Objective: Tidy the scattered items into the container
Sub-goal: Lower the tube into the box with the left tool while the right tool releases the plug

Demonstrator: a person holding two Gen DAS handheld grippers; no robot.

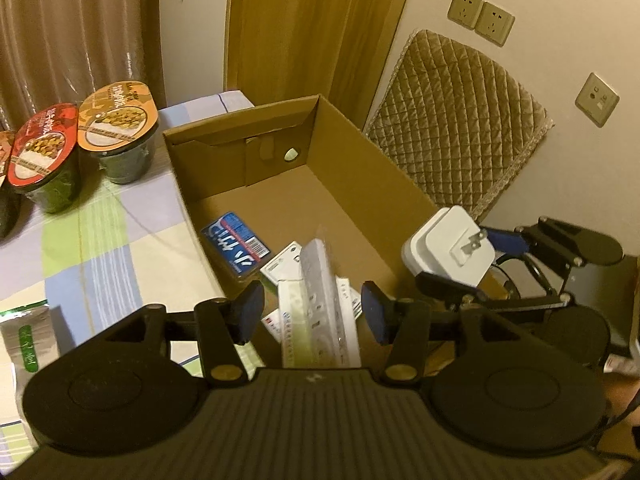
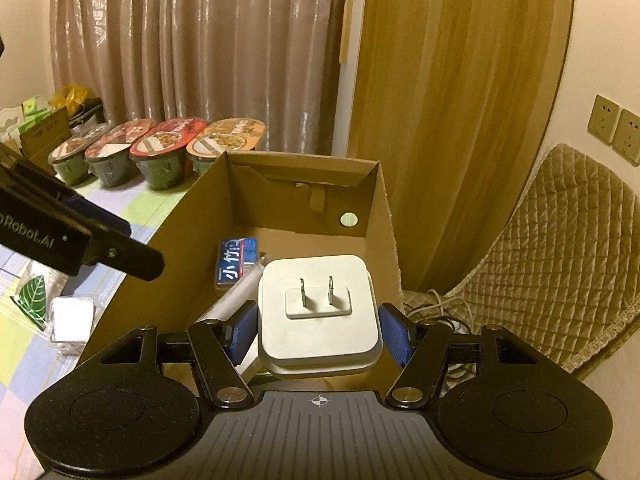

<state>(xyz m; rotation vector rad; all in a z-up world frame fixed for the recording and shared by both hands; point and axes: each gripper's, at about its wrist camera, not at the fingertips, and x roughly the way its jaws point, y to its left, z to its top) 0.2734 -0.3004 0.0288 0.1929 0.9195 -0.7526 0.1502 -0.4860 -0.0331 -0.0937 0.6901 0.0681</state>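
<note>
Table with a checked cloth (image 1: 100,248) in pale blue, green and cream squares; open cardboard box (image 1: 360,152) sits on it near the right edge, flaps off, round hole in its far wall. Behind the table a brownish pleated curtain (image 2: 200,48), then a wooden door (image 2: 452,100), then a cream wall with two double sockets (image 1: 480,16) and one more plate lower right. A quilted tan cushion (image 1: 452,136) leans on that wall just right of the box.

Left gripper (image 1: 312,308) over the near end of the box, jaws apart, pads touching nothing. Below and between them, inside the box, a long white packet (image 1: 320,280) lies tilted on a few small white boxes, slightly blurred. A blue box with white lettering (image 1: 236,244) lies flat on the box floor by the left wall.

Right gripper (image 2: 318,334) clamps a white plug adapter (image 2: 318,312) by its sides, both blue pads pressed on it, two prongs facing up toward the camera. It hangs above the near right part of the box, not down inside.

On the cloth left of the box: a row of sealed instant-meal bowls (image 2: 160,152) along the curtain side, a small white cube (image 2: 72,316) near the box wall, a green leaf-print packet (image 2: 34,296) beside it. A white cable (image 2: 432,304) lies coiled on the floor right of the box.
</note>
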